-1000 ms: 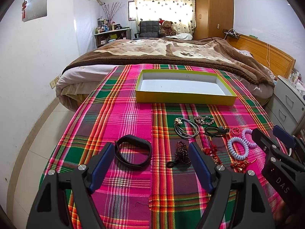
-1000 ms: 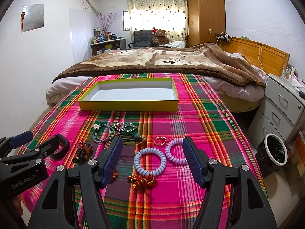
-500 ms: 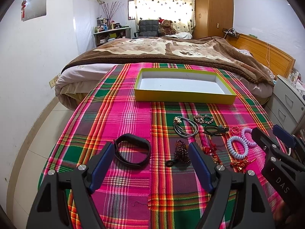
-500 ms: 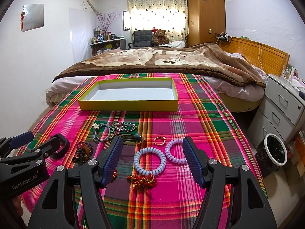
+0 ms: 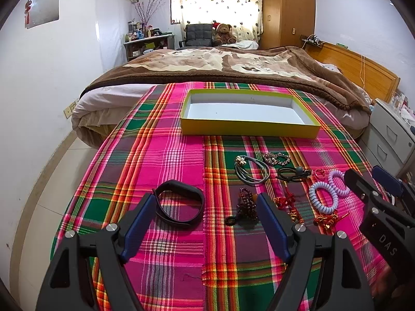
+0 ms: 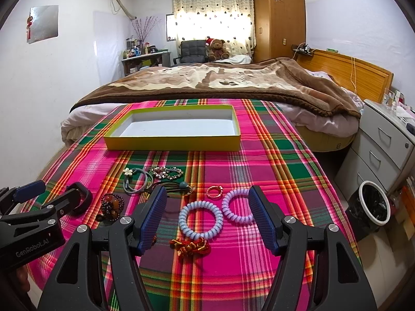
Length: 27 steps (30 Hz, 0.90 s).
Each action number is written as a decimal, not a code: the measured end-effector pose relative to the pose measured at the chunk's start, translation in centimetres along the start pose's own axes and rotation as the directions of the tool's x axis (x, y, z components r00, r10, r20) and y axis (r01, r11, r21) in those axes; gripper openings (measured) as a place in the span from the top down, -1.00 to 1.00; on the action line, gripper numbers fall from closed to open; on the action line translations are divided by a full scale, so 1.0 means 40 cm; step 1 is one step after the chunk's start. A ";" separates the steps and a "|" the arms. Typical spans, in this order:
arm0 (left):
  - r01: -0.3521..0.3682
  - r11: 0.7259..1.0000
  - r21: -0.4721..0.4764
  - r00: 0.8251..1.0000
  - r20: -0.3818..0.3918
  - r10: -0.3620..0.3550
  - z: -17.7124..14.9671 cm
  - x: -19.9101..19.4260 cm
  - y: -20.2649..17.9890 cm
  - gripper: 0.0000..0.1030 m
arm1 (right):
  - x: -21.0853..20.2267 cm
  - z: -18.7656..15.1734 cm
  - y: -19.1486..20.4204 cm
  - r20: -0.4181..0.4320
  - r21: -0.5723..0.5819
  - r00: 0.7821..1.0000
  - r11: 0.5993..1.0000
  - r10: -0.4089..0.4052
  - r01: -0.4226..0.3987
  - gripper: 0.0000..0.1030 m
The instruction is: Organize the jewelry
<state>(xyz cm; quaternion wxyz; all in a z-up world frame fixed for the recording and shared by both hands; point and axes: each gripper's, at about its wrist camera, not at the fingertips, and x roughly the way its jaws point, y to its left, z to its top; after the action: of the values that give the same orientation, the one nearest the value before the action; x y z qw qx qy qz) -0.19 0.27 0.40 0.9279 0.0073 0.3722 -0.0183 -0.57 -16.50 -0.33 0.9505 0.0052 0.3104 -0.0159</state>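
the left claw's (image 5: 205, 223) finger hides part of the dark bead bracelet (image 5: 245, 204). in the right wrist view, the black band (image 6: 82, 200) sits half behind that claw; shelf clutter (image 6: 137, 48) too small to identify.

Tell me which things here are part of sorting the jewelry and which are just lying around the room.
Part of the job:
yellow tray
black band
dark bead bracelet
blue coil ring
lilac coil ring
gold ring
red knot charm

Just lying about:
teddy bear
waste bin
brown blanket
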 end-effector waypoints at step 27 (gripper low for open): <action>0.124 0.979 -0.158 0.981 -0.129 -0.145 0.002 0.104 0.211 -0.51 | 0.151 -0.021 -0.196 -0.197 0.038 0.980 0.999 -0.002 0.010 -0.28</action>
<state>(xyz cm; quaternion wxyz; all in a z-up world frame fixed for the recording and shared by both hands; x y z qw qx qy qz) 3.20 8.60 -2.43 0.8941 -0.0864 0.4362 -0.0528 3.53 -24.47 -4.58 0.9147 0.0245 0.4026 -0.0242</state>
